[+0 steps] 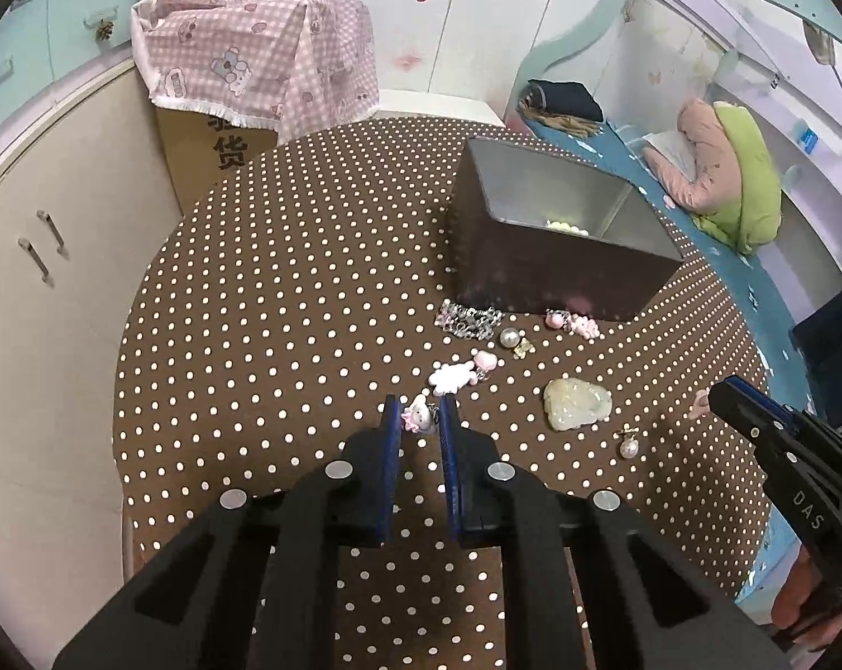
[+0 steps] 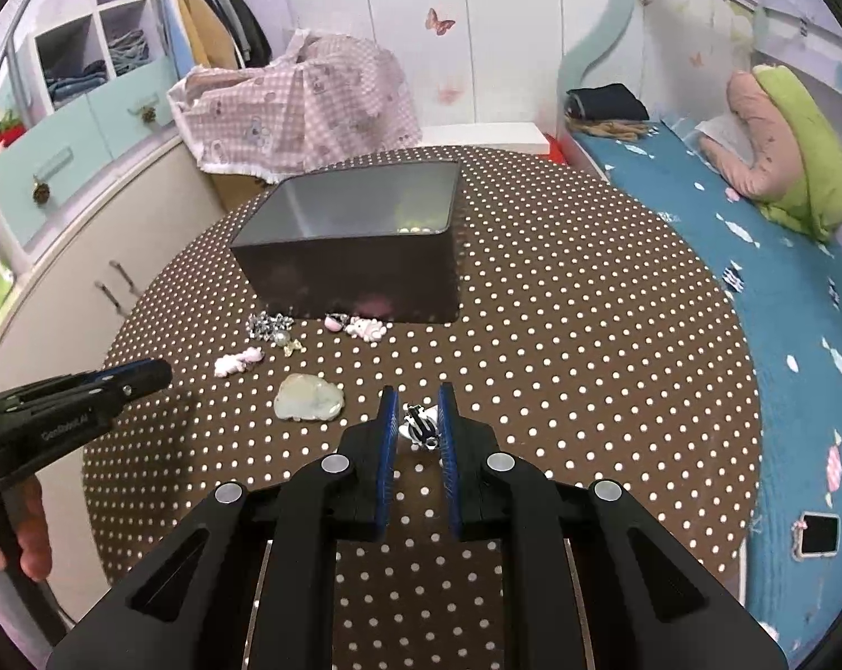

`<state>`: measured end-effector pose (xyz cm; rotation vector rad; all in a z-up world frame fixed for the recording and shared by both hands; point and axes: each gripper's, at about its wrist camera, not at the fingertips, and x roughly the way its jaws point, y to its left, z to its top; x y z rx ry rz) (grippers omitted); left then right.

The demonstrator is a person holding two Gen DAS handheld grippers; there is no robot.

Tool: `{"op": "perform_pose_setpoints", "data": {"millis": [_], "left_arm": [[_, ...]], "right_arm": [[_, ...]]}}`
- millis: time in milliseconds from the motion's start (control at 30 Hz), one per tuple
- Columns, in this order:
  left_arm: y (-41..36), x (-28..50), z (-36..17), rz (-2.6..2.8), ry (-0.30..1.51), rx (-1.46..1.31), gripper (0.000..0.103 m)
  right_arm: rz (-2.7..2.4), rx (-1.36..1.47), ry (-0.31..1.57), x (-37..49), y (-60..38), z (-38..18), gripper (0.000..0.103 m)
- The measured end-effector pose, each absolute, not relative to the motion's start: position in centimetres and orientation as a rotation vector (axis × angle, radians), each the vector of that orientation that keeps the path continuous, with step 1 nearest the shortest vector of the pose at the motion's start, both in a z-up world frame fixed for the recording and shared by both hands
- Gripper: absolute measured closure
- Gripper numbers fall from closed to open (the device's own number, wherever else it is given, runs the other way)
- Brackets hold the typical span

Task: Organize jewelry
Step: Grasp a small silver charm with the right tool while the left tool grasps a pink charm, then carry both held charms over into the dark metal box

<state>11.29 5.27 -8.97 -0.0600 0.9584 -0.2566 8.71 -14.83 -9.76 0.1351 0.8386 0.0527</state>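
Jewelry lies scattered on the dotted tabletop (image 1: pixel 287 290) in front of a dark box (image 1: pixel 555 245), which stands toward the far edge with its top open and a few pale beads (image 1: pixel 563 226) at the bottom of its inside.

Just before the box's near wall sit a crystal piece (image 1: pixel 468 321), a pearl (image 1: pixel 509 338) and a pink charm cluster (image 1: pixel 574 325). Nearer lie a pink-and-white charm (image 1: pixel 460 371), a pale jade pendant (image 1: pixel 576 403) and a pearl earring (image 1: pixel 628 445).

The left claw (image 1: pixel 419 419) is narrow, its blue pads pinched on a small white-and-pink cat charm (image 1: pixel 418 420). The right claw (image 2: pixel 417 424) is likewise narrow, clamped on a silver-and-black trinket (image 2: pixel 419 425); in the left wrist view it comes in from the right edge, just beyond the earring.

From the right wrist view, the left claw reaches in from the left edge, well apart from the pendant (image 2: pixel 308 397).

The left half of the tabletop is bare cloth out to its rounded edge, with a cupboard (image 1: pixel 47 257) beyond. To the right the tabletop's edge runs close along a blue bed (image 2: pixel 756 301). The strip between the loose pieces and the near edge is open, and bare cloth separates the claws from the box.
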Motion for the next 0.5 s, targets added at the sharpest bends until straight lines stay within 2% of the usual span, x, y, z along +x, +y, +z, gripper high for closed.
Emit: {"op": "perform_pose_setpoints", "data": {"millis": [500], "left_arm": [[2.1,13.0,-4.6,-0.311,0.856,-0.004,0.09]], "right_arm": [[0.068,0.124,0.751,10.6,-15.3,-5.7,0.088]]}}
